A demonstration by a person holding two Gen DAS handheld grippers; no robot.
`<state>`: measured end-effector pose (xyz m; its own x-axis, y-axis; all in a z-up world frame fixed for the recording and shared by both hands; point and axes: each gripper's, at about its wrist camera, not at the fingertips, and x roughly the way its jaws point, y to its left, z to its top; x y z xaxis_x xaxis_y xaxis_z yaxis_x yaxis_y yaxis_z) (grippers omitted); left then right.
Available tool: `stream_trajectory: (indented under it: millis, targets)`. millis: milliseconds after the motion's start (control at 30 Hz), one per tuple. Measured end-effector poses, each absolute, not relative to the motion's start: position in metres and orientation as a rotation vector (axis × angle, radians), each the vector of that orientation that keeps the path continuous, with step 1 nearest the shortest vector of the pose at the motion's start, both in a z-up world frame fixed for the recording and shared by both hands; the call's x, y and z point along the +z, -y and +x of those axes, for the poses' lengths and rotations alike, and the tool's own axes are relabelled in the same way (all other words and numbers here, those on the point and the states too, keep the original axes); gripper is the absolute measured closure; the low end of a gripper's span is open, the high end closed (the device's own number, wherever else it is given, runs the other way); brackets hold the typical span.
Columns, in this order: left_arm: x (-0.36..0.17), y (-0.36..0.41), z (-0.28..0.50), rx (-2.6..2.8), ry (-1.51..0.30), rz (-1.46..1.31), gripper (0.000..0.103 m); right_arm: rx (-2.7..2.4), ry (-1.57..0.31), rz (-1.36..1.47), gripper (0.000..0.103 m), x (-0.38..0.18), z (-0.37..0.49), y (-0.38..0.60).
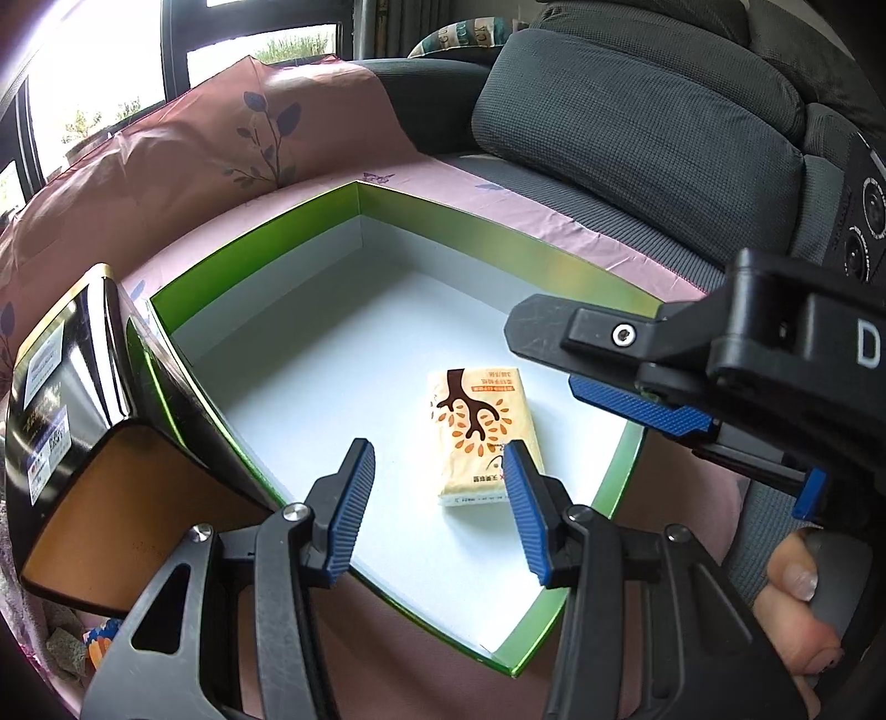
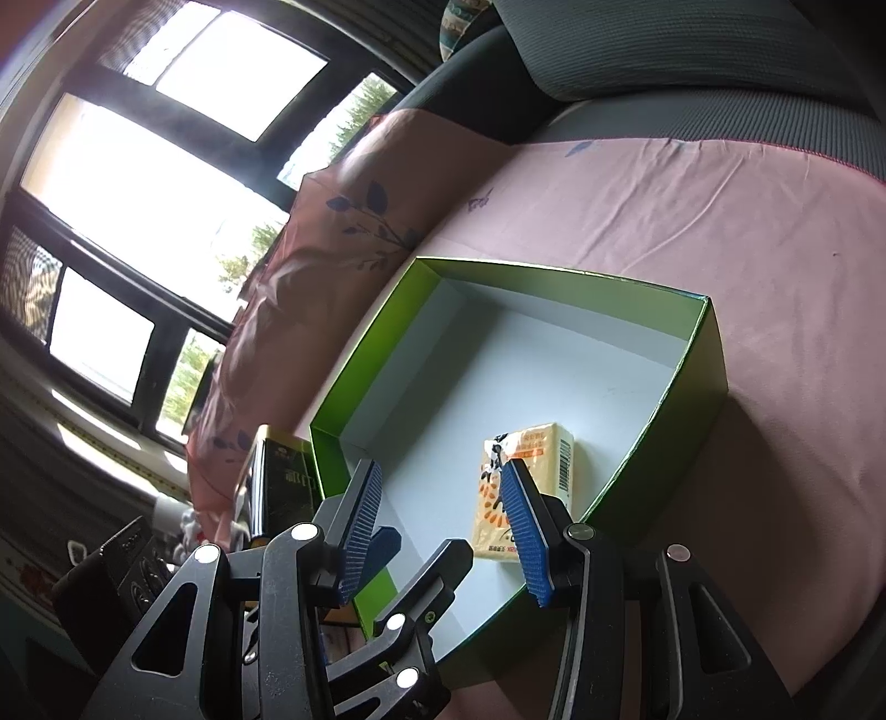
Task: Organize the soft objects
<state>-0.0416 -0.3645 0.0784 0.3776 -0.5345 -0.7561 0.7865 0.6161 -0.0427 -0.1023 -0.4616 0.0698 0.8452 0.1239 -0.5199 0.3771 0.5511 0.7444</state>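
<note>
We judge the tissue pack (image 1: 480,437) light and squashy; it lies just ahead of our empty, part-open left gripper (image 1: 437,512) jaws; grip its long sides.

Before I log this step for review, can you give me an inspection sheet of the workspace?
Surface: pink floral sheet over a grey sofa.
Job's things: tissue pack lying flat inside the open green box, otherwise bare.
Clutter: black tin beside the box's left wall.
Grippers: left gripper and right gripper both open, empty, over the box's near edge.
Cables: nothing seen.
Surroundings: bright window behind, patterned cushion on the sofa.
</note>
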Motion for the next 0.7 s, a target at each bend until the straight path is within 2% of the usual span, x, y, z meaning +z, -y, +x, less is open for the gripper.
stream_trajectory:
  millis: [700]
  targets:
    - [0.087,0.328,-0.054,-0.876,-0.758,0.393,0.061,-0.189,-0.604,0.969,0.054,0.075,-0.105,0.454]
